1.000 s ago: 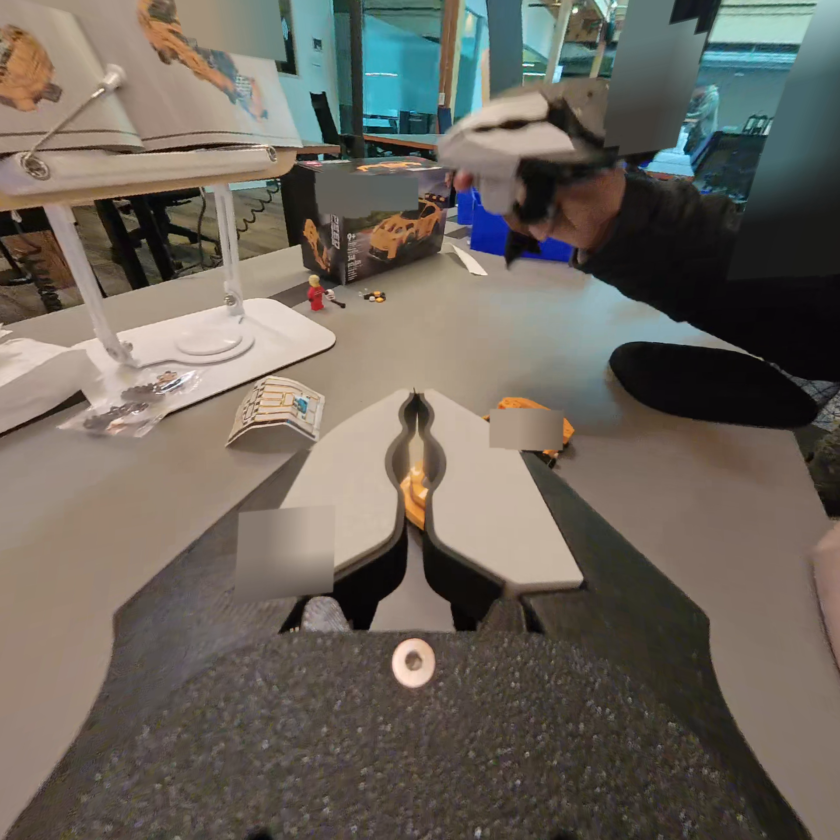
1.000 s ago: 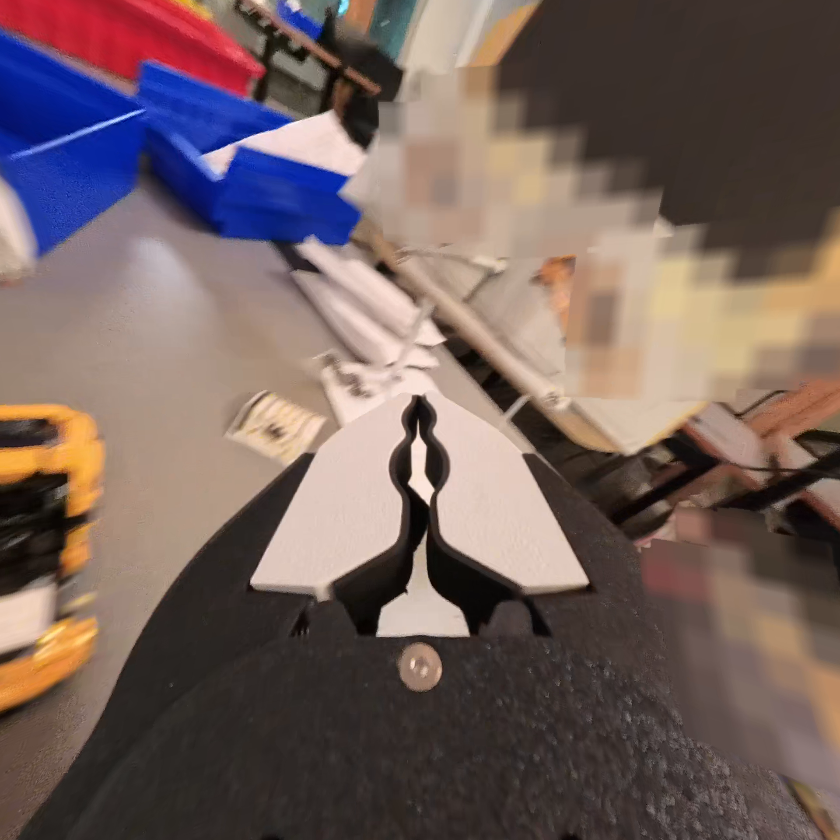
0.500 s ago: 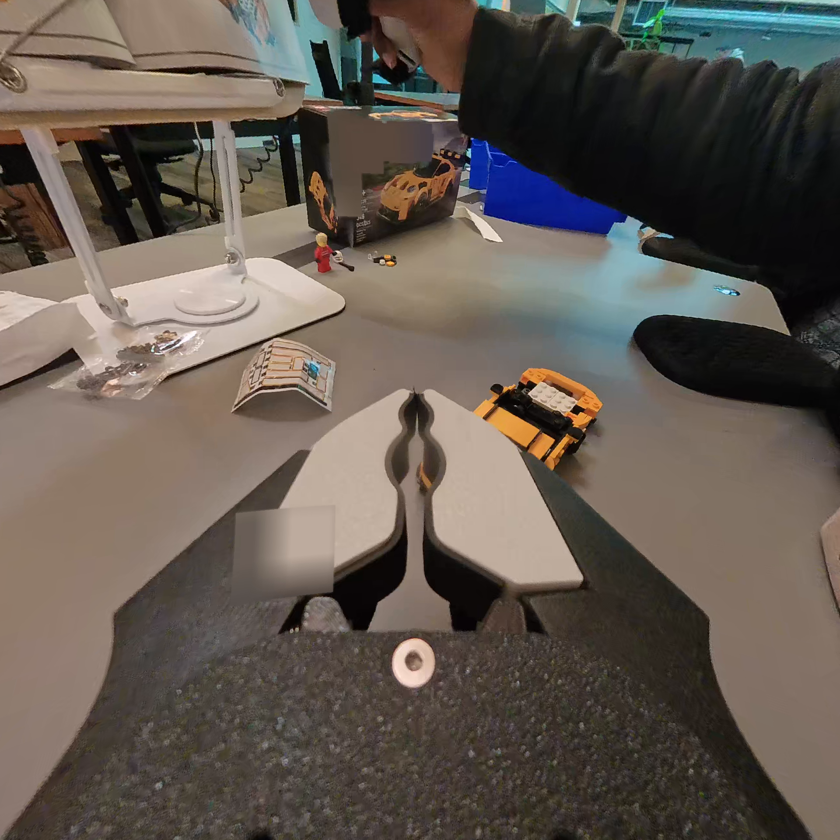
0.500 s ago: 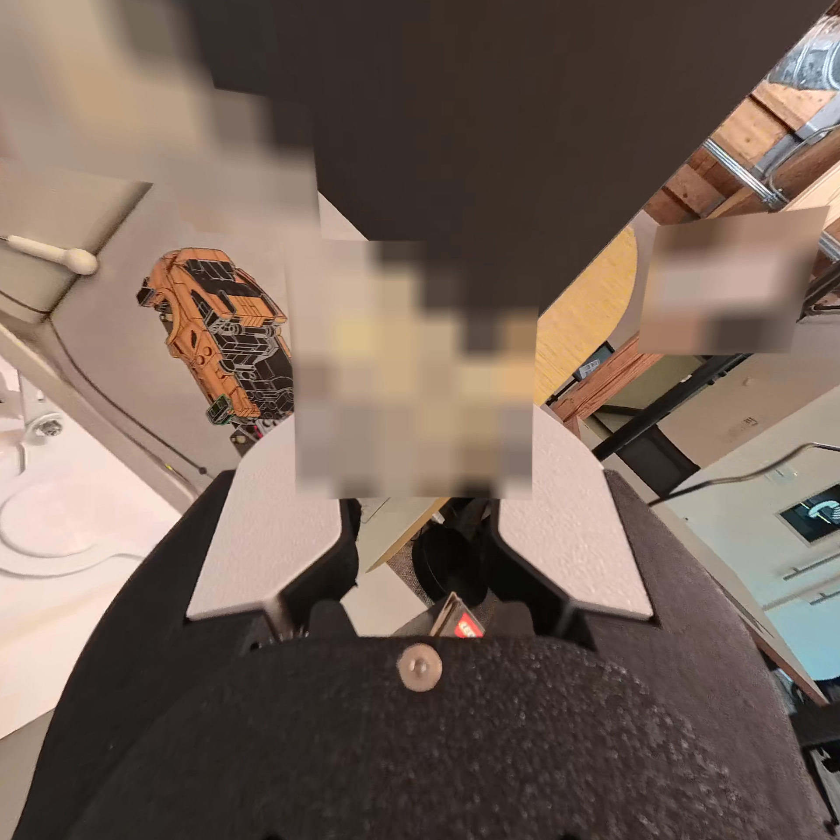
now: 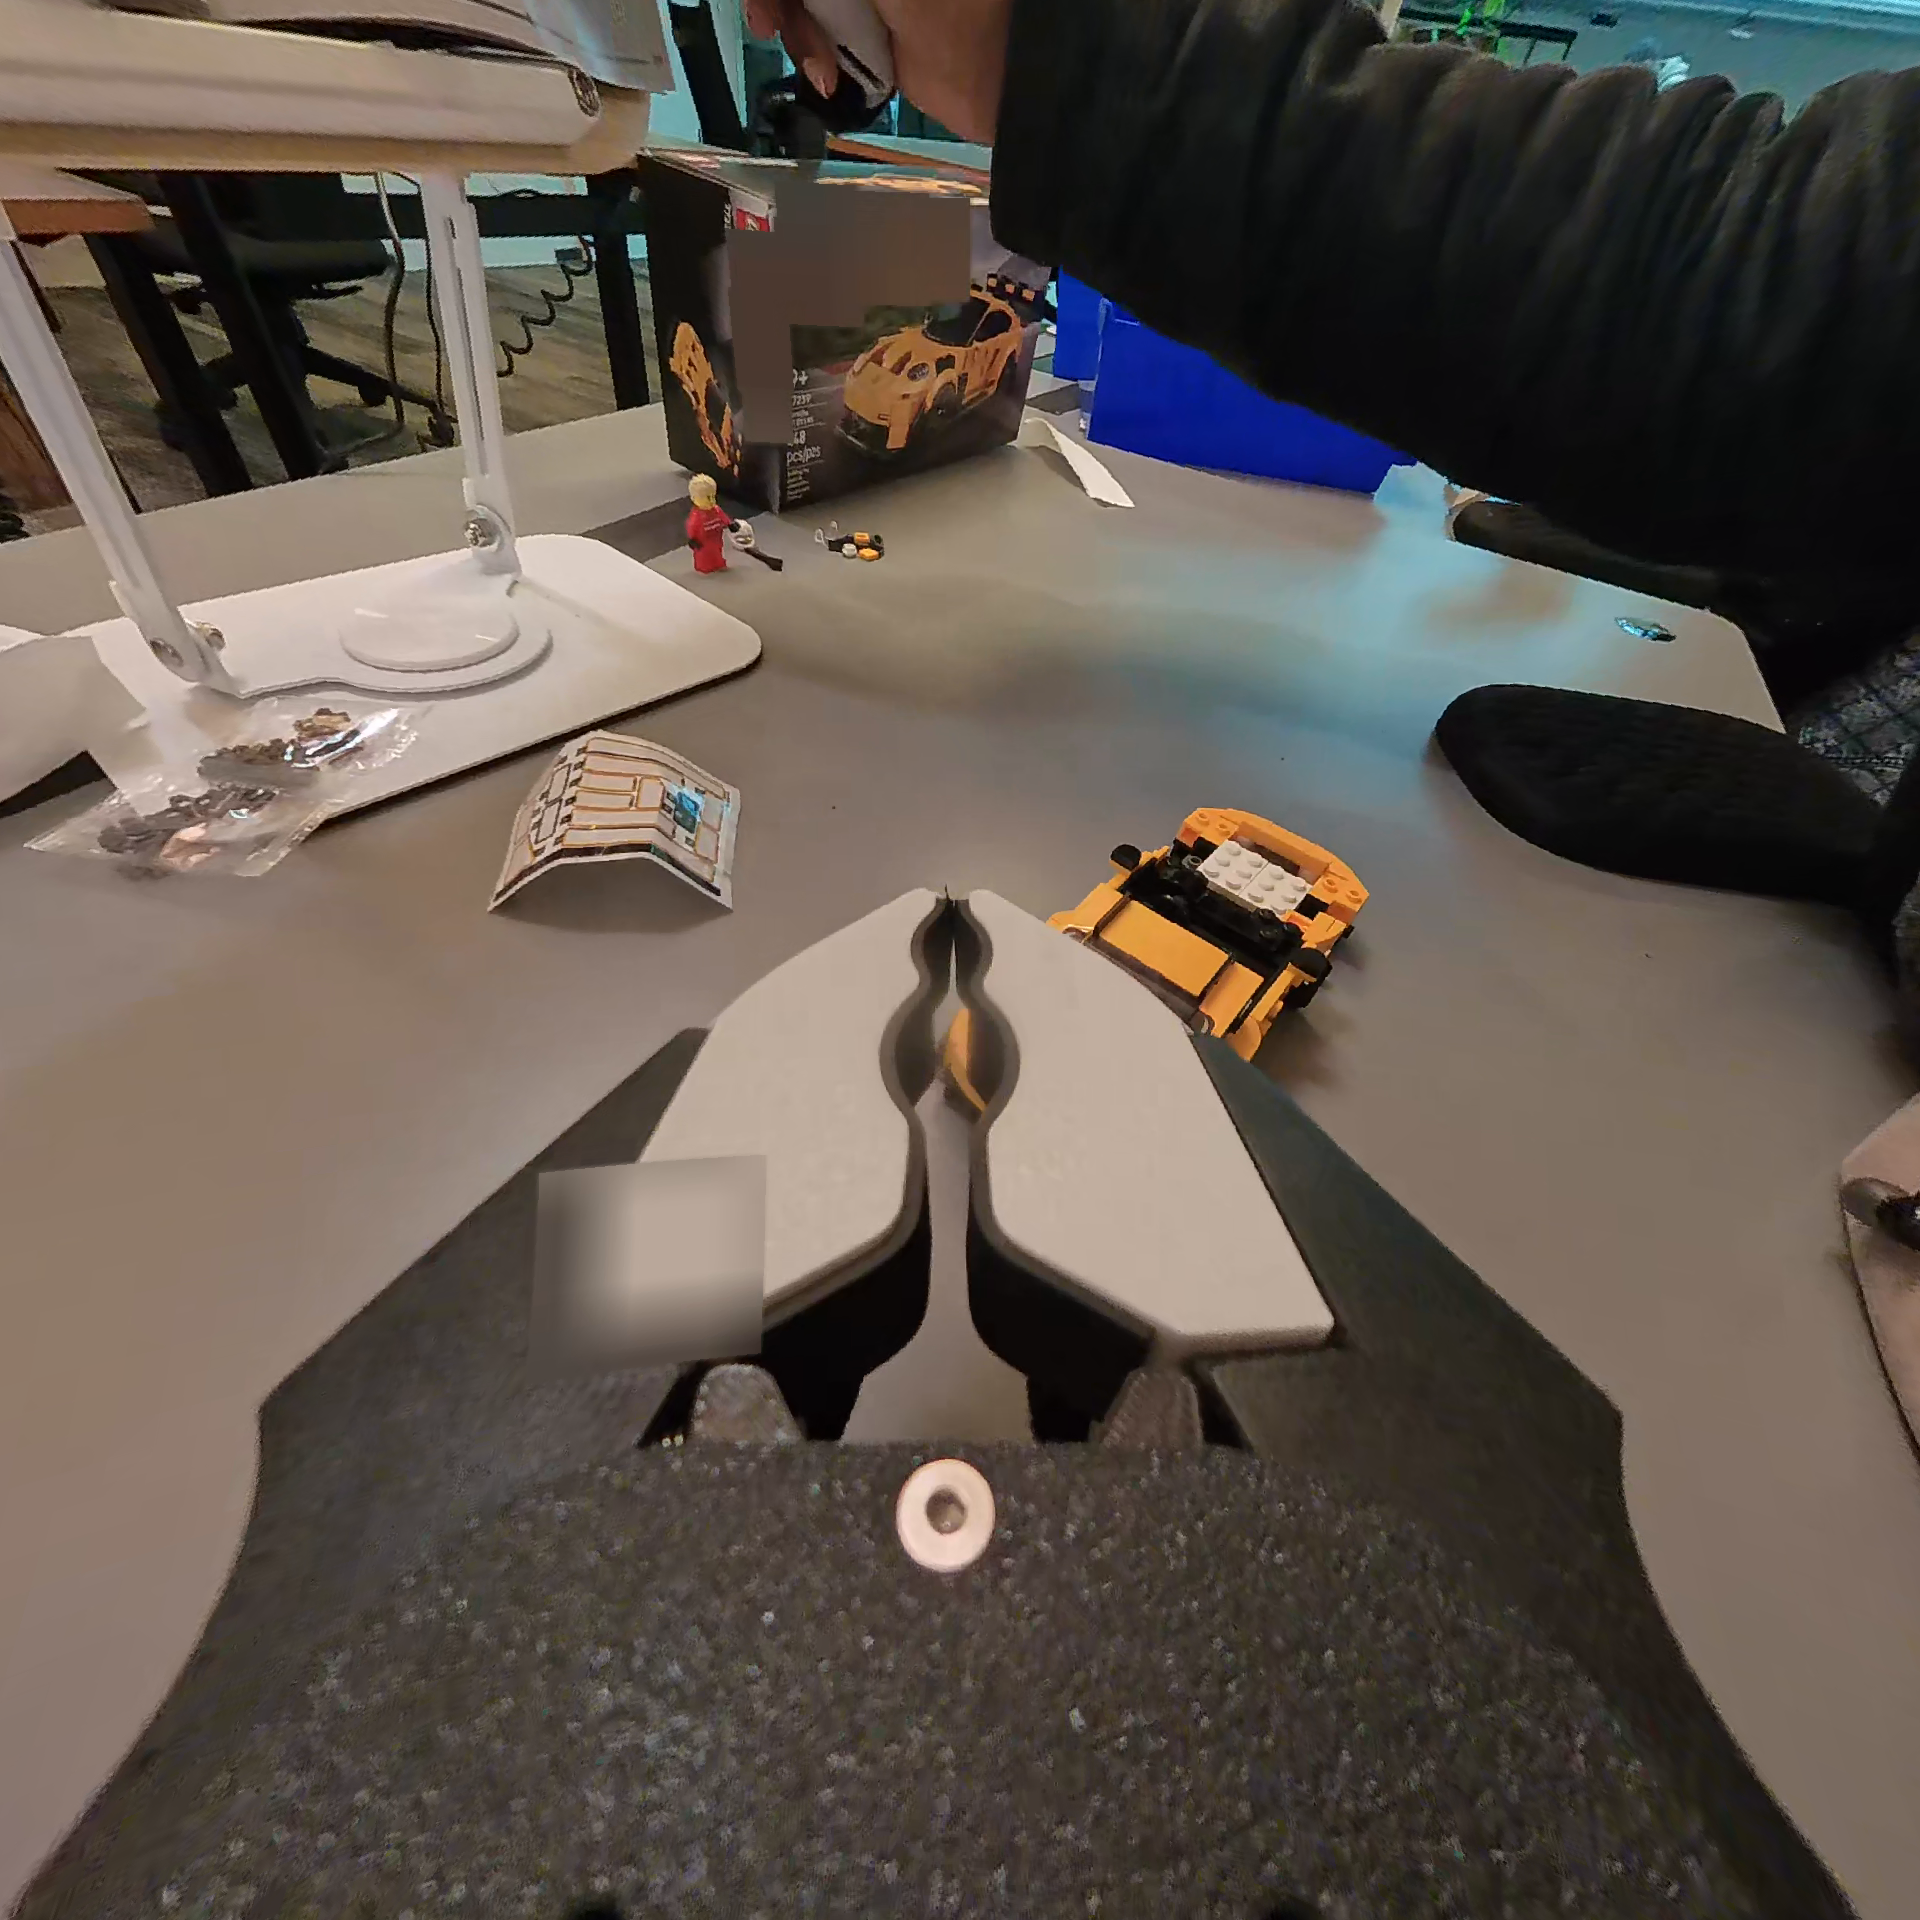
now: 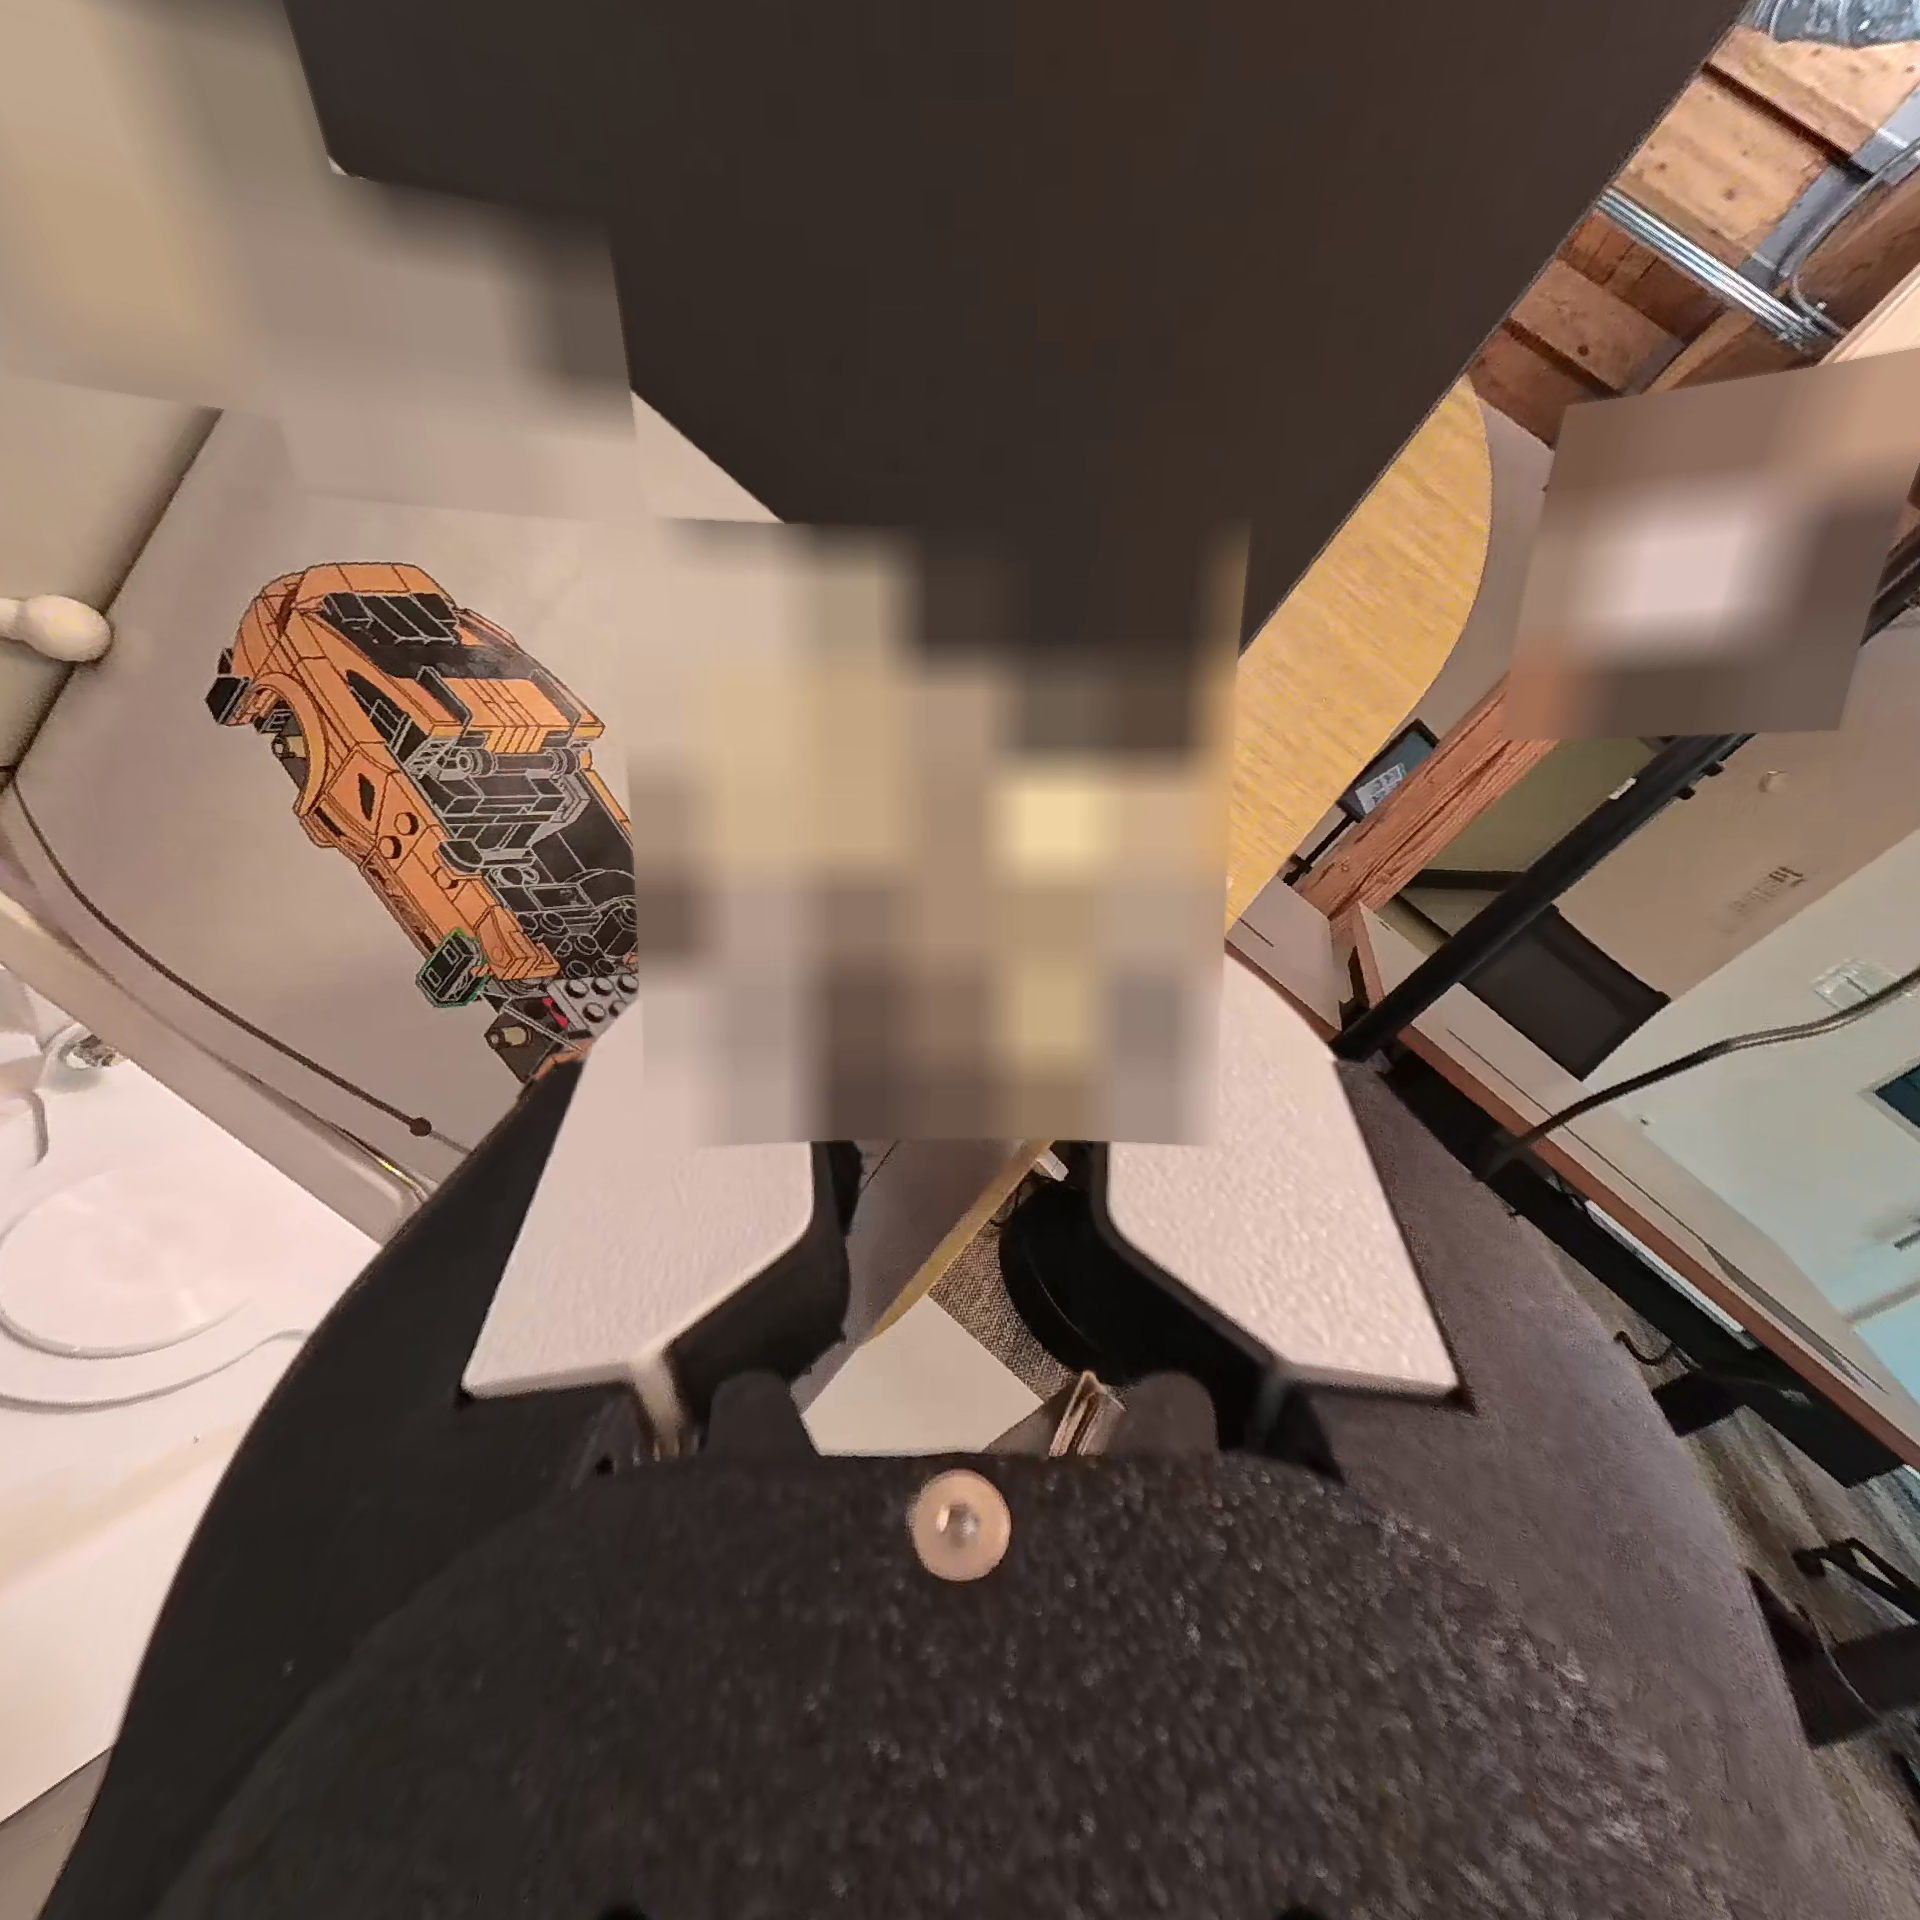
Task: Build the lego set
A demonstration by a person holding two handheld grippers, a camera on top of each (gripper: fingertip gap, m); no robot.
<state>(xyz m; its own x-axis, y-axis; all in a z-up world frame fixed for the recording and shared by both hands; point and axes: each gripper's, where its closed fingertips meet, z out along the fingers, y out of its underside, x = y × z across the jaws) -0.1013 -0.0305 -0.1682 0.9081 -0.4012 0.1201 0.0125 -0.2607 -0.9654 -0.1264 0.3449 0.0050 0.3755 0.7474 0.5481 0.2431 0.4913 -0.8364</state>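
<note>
Grey surface (image 5: 1091, 665) carries box (image 5: 852, 343), white stand (image 5: 436, 623), orange lego car (image 5: 1216, 925) just right of left gripper (image 5: 951, 909). Its fingers (image 5: 821, 1081) pinch a small orange piece (image 5: 961, 1049). Right gripper (image 6: 956, 1153) raised at the instruction booklet (image 6: 416, 790); fingers (image 6: 644, 1236) spread wide, tips hidden.

Orange-and-black lego car (image 5: 1216, 930), red minifigure (image 5: 709, 526), blue bin (image 5: 1195, 410), grey table (image 5: 312, 1039), white stand base (image 5: 582, 634).
</note>
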